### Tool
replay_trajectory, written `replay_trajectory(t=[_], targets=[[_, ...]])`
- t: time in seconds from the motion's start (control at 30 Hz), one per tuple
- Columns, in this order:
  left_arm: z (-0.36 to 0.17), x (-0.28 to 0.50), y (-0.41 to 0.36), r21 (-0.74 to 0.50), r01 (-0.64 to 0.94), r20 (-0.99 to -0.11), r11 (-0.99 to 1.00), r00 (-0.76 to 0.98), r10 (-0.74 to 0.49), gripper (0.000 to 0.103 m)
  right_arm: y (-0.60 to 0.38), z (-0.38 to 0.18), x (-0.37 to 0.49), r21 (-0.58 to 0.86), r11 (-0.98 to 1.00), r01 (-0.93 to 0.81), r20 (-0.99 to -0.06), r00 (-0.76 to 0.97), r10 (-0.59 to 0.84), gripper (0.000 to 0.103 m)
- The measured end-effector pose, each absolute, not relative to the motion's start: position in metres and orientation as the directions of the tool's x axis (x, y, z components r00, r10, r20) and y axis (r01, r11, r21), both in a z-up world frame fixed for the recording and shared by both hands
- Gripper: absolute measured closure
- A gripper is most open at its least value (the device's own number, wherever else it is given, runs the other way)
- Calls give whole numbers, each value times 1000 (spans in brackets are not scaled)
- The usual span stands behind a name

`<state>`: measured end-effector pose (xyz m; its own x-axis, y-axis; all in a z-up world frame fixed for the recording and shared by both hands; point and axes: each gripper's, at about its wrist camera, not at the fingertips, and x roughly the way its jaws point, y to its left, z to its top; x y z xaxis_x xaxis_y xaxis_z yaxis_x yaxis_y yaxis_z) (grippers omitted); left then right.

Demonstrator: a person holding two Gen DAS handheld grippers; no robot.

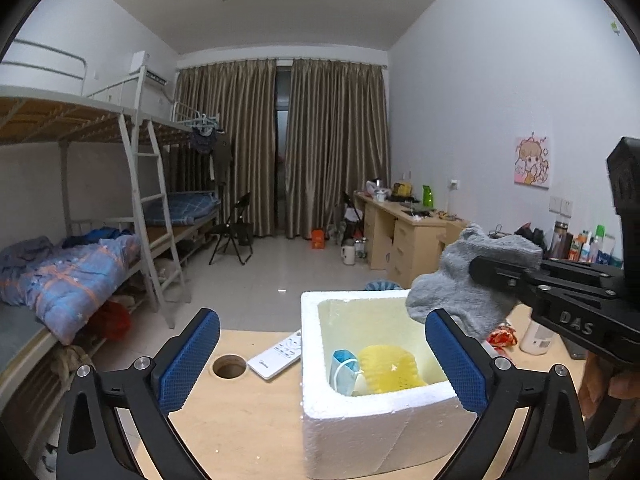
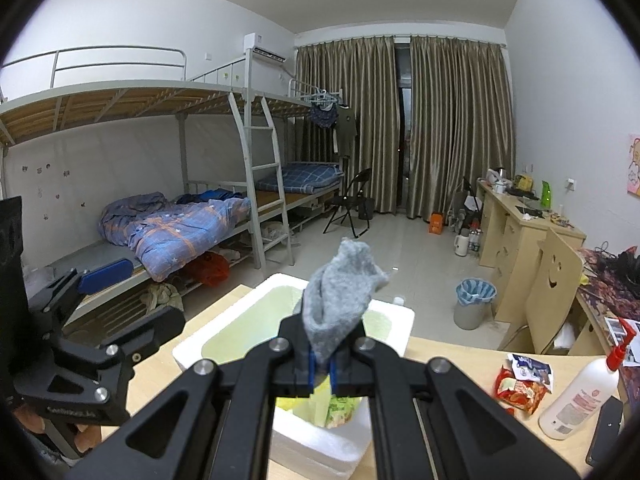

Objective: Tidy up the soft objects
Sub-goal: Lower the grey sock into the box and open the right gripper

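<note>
Sock [image 2: 340,292]: grey knit cloth, fuzzy matt. Box [image 1: 360,420]: white rough foam. Desk [image 1: 248,420]: smooth pale wood laminate. Bottle [image 2: 580,396]: glossy plastic.

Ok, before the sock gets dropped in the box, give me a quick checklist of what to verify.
1. Right gripper shut on sock: ok.
2. Sock above the foam box opening: ok; in the right wrist view it hangs over the cavity.
3. Left gripper out of the drop path: cannot tell; it is open, straddling the box's near left wall.
4. Room in the box: ok; the mask and yellow item leave bare floor.
5. Box sits flat on the table: ok.
</note>
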<state>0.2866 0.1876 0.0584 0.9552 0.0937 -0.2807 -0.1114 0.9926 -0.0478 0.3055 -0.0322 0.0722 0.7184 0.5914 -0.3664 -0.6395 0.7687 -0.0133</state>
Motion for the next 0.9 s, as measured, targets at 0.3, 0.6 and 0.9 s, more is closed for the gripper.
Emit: replay_trajectory(t=[0.3,0.6,0.9], targets=[[54,274,201,-98,-110,-254,989,964,82,0,-20,62,320,6,761,-649,-393,698,598,96],[49,271,202,-89,-115,-246,989,965,89,0,-21,56,329,0,768,-641,-424,695,580,96],[47,274,200,-86,-126,-256,988,961,101,0,-19,55,329,-4,774,-633,-443,695,566,67]])
